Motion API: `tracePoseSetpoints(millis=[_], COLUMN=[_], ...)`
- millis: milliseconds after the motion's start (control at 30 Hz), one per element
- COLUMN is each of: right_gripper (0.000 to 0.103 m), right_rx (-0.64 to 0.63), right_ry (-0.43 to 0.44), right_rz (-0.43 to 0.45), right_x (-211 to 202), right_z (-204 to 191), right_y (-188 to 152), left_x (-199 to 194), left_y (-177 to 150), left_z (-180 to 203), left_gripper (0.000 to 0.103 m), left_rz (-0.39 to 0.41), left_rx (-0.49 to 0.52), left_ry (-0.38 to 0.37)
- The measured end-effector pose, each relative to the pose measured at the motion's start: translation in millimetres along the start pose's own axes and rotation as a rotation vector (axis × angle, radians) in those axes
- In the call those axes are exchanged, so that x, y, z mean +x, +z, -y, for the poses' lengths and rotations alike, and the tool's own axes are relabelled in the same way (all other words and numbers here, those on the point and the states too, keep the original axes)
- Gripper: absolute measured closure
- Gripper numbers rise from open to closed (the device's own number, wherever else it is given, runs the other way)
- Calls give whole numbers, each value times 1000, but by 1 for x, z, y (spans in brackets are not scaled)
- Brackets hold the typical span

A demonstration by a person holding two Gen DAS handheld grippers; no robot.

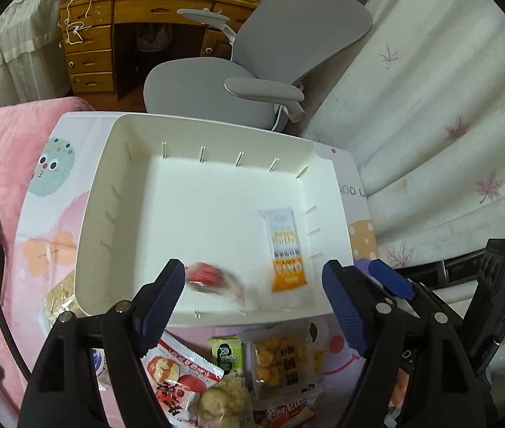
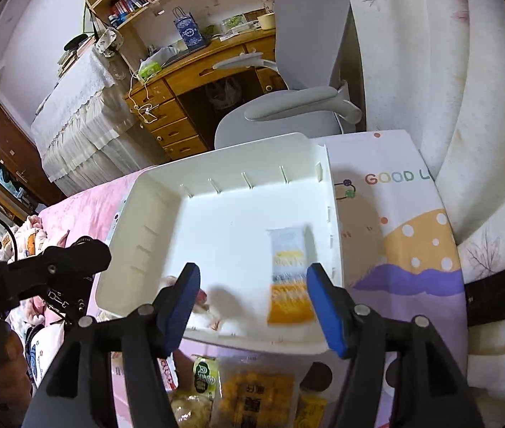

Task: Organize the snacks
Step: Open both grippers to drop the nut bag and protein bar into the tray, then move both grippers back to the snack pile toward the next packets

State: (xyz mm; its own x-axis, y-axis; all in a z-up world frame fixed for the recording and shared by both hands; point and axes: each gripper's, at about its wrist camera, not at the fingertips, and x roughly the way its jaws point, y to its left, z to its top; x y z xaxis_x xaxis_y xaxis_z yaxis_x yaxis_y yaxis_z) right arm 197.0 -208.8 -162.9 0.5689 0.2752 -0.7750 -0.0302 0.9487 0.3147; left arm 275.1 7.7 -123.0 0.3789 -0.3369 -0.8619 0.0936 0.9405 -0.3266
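We're holding our left gripper (image 1: pixel 252 287) spread wide with nothing between its pads, and a red-wrapped snack (image 1: pixel 213 280) is blurring just ahead of its left finger, looking as though it is dropping onto the floor of the white bin (image 1: pixel 195 132). Our right gripper (image 2: pixel 252 297) is gaping empty too, hanging over the bin's near wall. Just ahead of its right finger an orange-and-white sachet (image 2: pixel 289 274) is lying flat in the bin. Below both claws, on our side of the bin, more packets are waiting: a clear pouch of yellow puffs (image 1: pixel 281 360), a small green packet (image 1: pixel 227 355), a red-and-white pack (image 1: pixel 177 374). They're looking light, crinkly and slippery, so we're judging a pinch on a sealed edge safest.
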Motion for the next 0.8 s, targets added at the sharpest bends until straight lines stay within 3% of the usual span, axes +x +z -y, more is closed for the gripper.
tracePoseSetpoints(millis=[233,500,800], right_gripper=[41,41,41], right_rx=[-1,-31,-44], right_ry=[11,40,87], right_rz=[11,37,-16], right_x=[-30,-80,-96], right_z=[7,17,22], right_y=[-28,-69,-109], left_x=[-26,-61,-85], left_y=[-30,-99,-170], left_z=[18,33,23], left_gripper=[25,24,24], left_rz=[24,49,21], left_rx=[24,-17,-94], left_ry=[45,84,126])
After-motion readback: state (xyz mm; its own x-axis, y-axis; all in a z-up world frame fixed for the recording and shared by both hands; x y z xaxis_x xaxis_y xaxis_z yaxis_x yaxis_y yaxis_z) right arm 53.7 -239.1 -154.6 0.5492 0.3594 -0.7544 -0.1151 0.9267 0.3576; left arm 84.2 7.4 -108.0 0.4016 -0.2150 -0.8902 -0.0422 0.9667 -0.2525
